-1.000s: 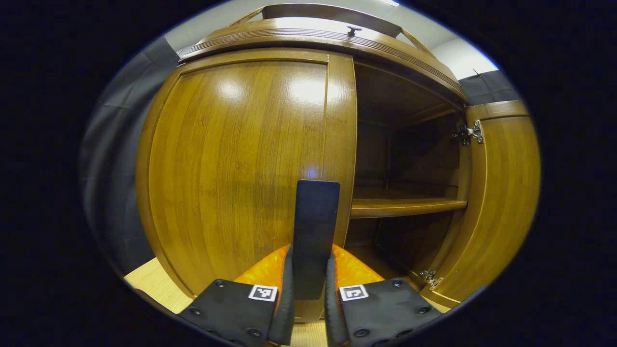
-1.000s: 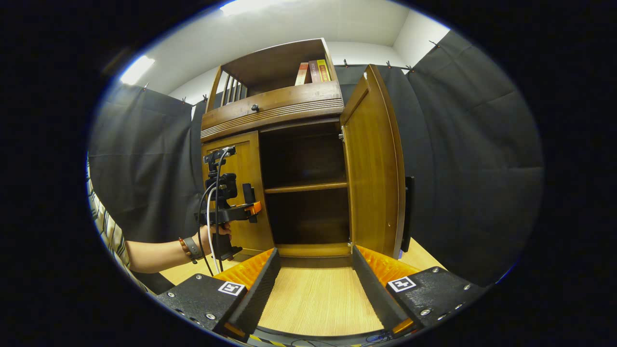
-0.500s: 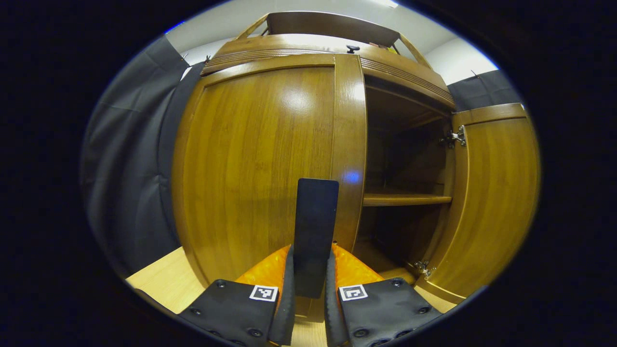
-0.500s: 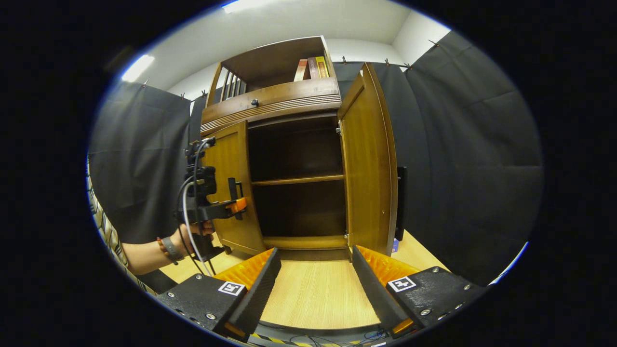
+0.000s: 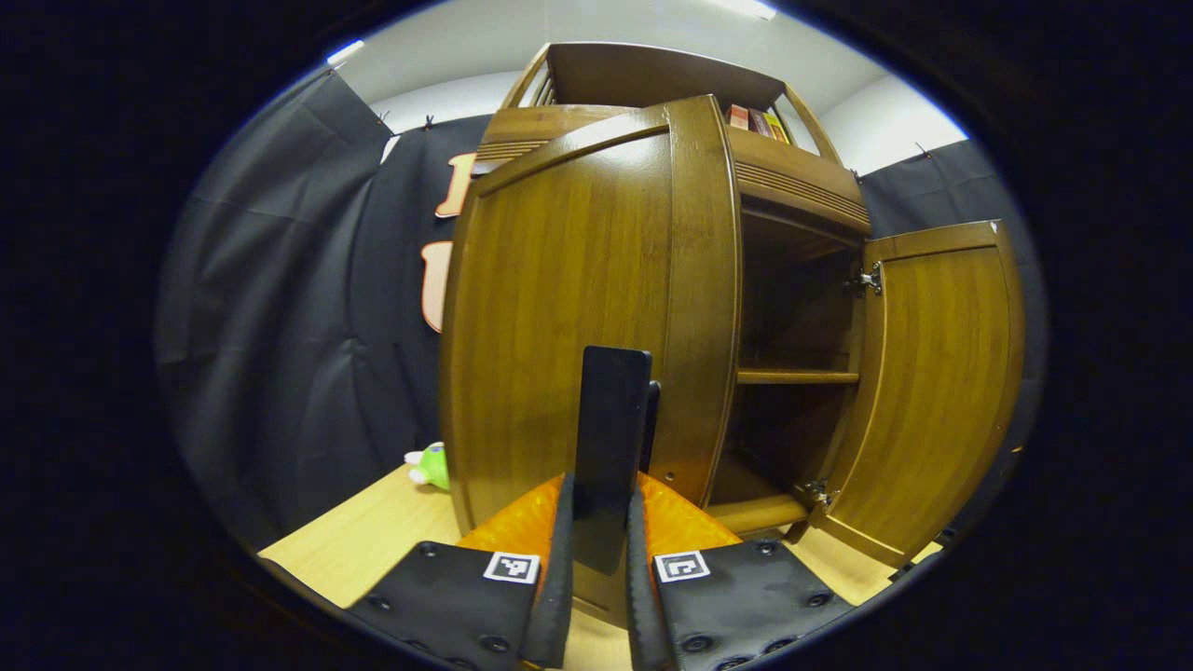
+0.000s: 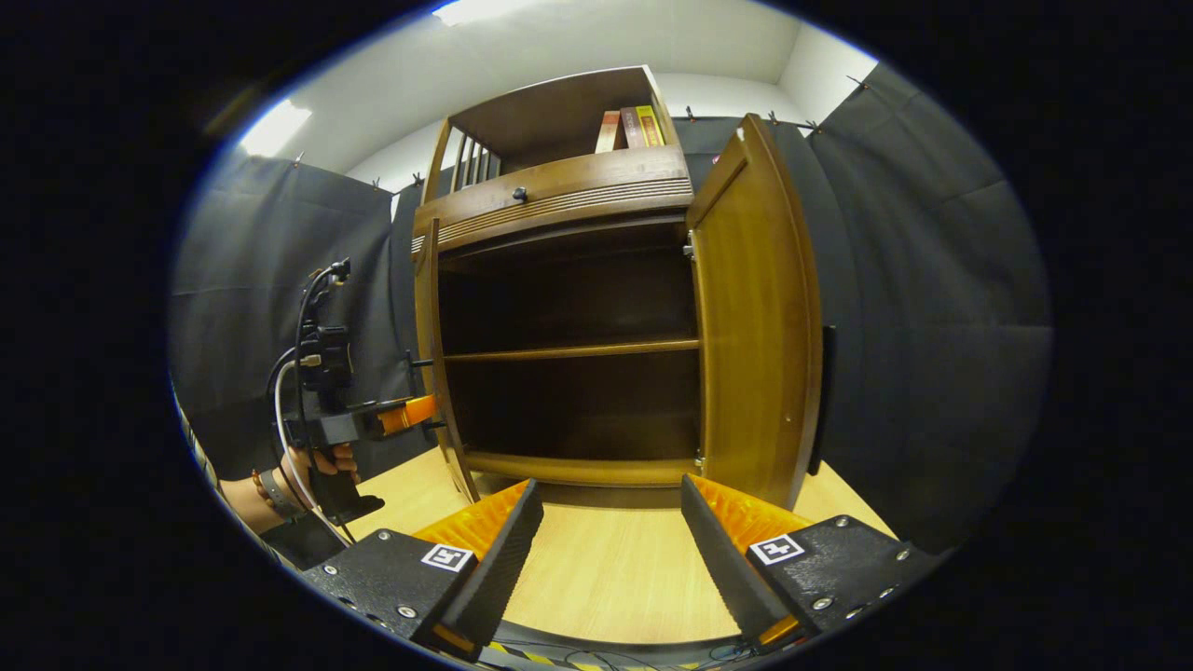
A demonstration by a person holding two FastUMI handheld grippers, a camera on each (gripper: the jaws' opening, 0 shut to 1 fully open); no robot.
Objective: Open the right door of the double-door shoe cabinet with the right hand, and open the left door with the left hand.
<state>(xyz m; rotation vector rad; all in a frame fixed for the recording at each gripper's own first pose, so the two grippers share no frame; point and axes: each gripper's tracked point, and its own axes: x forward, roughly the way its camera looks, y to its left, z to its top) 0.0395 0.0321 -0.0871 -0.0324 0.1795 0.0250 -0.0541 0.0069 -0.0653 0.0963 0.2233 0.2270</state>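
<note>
The wooden shoe cabinet [image 6: 559,200] stands with both doors swung out. Its left door [image 5: 578,317] fills the left gripper view; my left gripper [image 5: 601,483] is shut on that door's dark upright handle [image 5: 610,410]. In the right gripper view the same door [image 6: 429,354] shows edge-on, with the left gripper [image 6: 418,413] against it and a hand [image 6: 322,461] holding it. The right door [image 6: 755,326] stands wide open, its handle [image 6: 820,396] on the far face. My right gripper [image 6: 604,499] hangs open over the wooden floor, short of the cabinet, with nothing between its fingers.
Inside, a shelf [image 6: 569,351] splits the dark compartment. Above sit a drawer with a knob [image 6: 519,194] and several books [image 6: 629,129]. A small green toy [image 5: 431,466] lies on the floor by the left door. Black cloth walls surround the cabinet; the right door [image 5: 932,373] juts outward.
The left door has swung from nearly closed to wide open, drawn by my left gripper on its handle. The right gripper has stayed open and shifted only slightly.
</note>
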